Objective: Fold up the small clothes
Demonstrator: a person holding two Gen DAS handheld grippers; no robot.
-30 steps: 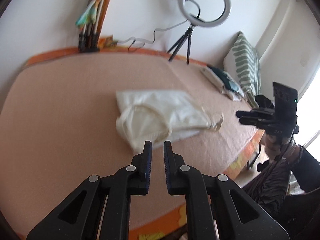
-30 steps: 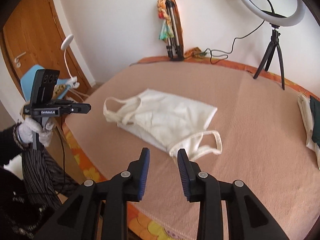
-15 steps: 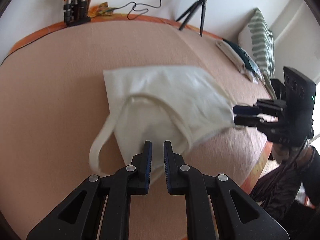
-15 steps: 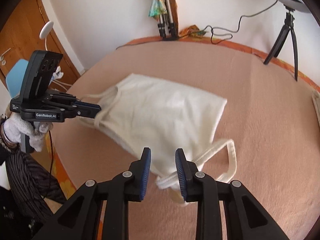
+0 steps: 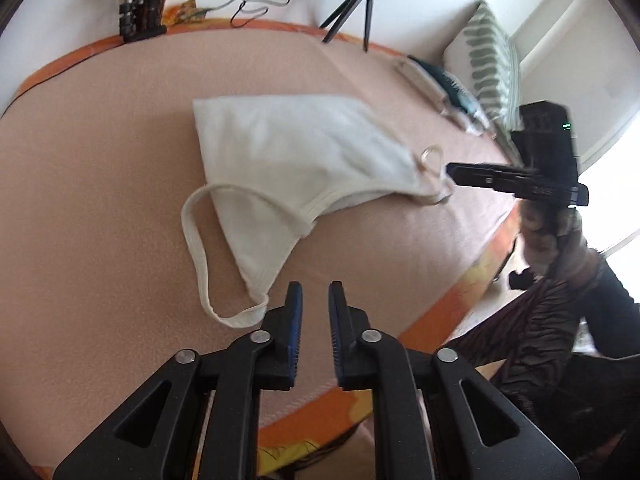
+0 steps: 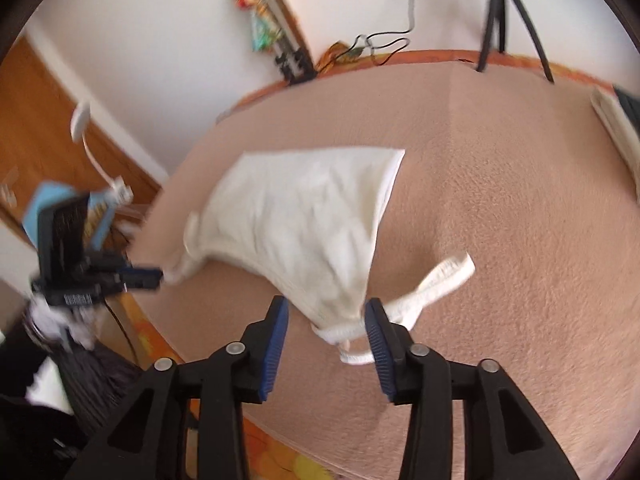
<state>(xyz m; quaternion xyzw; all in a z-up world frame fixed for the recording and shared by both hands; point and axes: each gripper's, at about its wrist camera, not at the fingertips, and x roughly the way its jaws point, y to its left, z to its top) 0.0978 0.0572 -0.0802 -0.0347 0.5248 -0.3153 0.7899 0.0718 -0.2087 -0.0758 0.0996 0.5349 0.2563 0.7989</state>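
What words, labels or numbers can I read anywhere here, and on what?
Nothing can be read here.
Pale marking on the side of the right claw: too blurred to read.
White label strip on the body of the left claw: too blurred to read.

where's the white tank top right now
The white tank top lies flat on the pink bedspread, mid-bed. In the right wrist view one strap end sits between the open fingers of the right tool; the left tool is just short of the other strap.
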